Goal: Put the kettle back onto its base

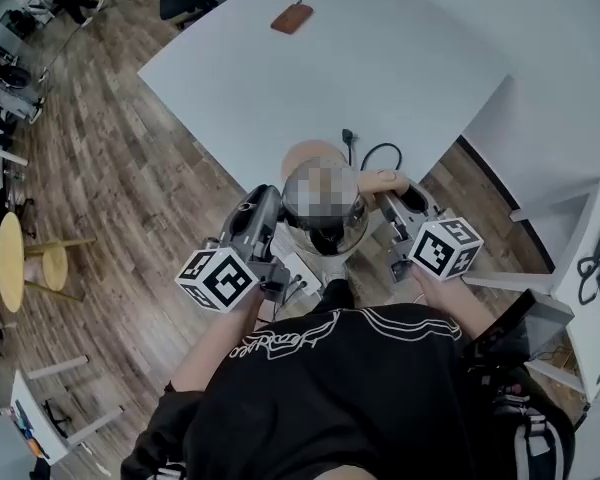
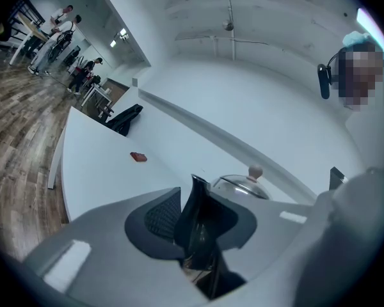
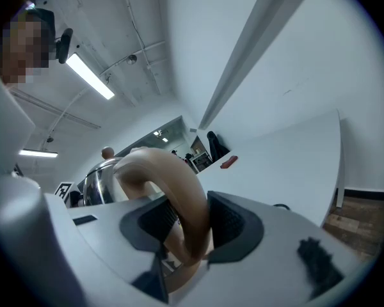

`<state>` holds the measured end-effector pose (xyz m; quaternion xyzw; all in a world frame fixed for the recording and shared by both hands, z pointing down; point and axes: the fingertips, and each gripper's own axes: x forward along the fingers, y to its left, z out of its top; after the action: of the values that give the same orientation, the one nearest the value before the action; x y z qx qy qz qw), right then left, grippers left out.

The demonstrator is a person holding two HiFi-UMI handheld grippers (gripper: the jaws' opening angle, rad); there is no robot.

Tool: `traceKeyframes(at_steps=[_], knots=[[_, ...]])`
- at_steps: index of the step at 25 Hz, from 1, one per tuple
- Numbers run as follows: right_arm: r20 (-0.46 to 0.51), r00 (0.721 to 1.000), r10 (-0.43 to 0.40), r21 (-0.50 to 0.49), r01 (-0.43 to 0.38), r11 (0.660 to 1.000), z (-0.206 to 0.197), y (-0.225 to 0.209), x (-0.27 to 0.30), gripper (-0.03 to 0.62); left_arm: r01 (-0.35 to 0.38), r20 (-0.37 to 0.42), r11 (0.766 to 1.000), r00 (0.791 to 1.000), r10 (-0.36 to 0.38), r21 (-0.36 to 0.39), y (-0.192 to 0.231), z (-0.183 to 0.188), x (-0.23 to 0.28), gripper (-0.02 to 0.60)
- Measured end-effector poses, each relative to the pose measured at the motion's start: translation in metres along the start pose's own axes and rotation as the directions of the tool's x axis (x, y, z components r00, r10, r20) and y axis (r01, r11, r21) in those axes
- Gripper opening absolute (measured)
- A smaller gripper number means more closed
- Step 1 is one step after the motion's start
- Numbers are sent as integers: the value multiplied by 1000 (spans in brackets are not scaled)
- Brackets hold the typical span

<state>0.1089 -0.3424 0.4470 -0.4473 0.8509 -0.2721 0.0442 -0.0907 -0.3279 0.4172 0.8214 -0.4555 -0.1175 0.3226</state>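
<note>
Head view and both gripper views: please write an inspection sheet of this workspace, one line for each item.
Surface: white table, mostly bare.
Job's things: steel kettle held off its tan base, which sits at the table's near edge.
Clutter: brown pouch.
Grippers: left gripper shut on a black kettle part; right gripper shut on the tan handle.
Cables: black cord beside base.
Surroundings: wood floor; people far off.
</note>
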Motion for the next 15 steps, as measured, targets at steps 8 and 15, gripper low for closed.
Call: traceKeyframes(at_steps=[8, 15], knots=[[11, 1000, 4, -25, -4, 1000, 15, -29, 66, 144, 8, 9, 999, 1000, -8, 34, 44, 26, 54, 75], [50, 999, -7, -49, 9, 999, 15, -48, 95, 144, 25, 16, 998, 1000, -26, 57, 71, 31, 85, 71]])
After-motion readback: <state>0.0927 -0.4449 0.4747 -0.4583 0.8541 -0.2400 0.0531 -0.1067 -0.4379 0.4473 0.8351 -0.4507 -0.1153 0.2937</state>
